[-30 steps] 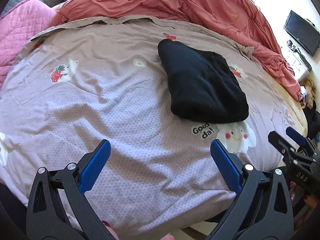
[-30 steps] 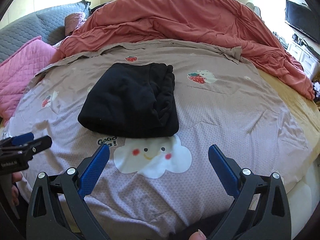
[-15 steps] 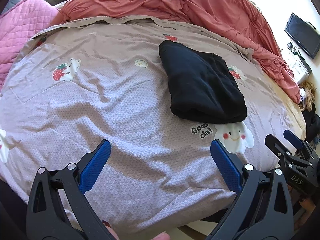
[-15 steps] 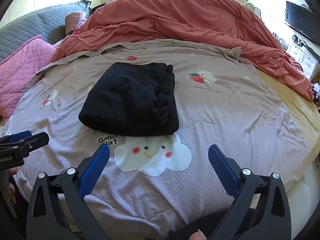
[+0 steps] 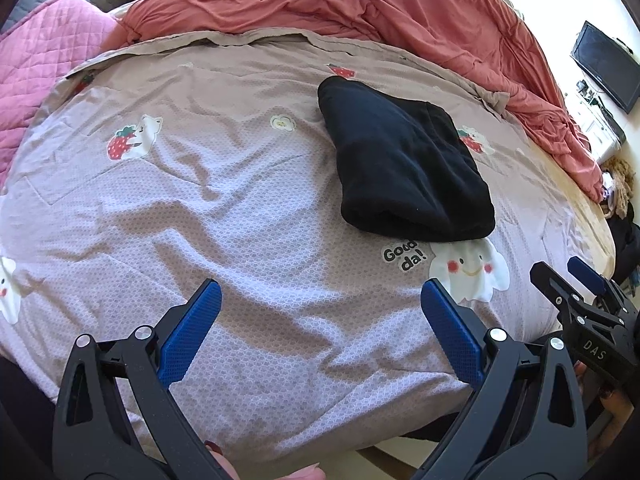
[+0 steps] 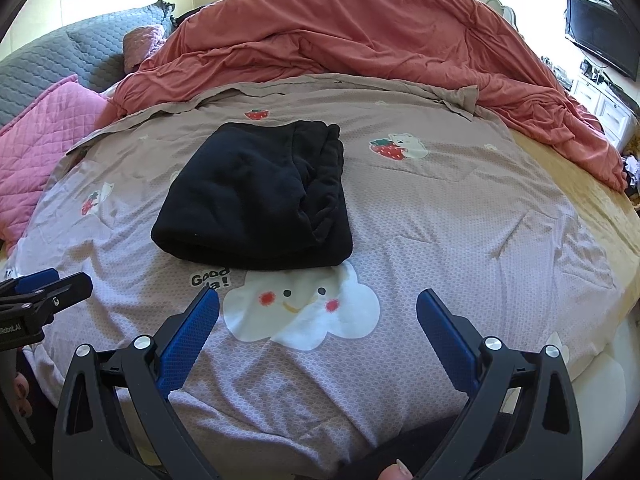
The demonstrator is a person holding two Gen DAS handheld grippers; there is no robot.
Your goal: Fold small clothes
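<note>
A black garment (image 5: 404, 164) (image 6: 256, 196) lies folded into a thick rectangle on the mauve printed bedsheet (image 5: 200, 208) (image 6: 460, 216), just beyond a white cloud print (image 6: 304, 312). My left gripper (image 5: 320, 300) hangs open near the bed's front edge, well short of the garment and to its left, with nothing between its blue pads. My right gripper (image 6: 318, 308) is open too, over the cloud print, a short way in front of the garment. Each gripper shows at the edge of the other's view: the right gripper (image 5: 576, 280), the left gripper (image 6: 56, 280).
A rumpled salmon duvet (image 6: 360, 40) is heaped along the far side of the bed. Pink quilted pillows (image 5: 44, 64) and a grey headboard (image 6: 60, 64) lie at the left. A wall television (image 6: 600, 36) and white drawers stand at the right.
Both grippers have drifted slightly back from the garment and stay open. The folded black garment has not moved.
</note>
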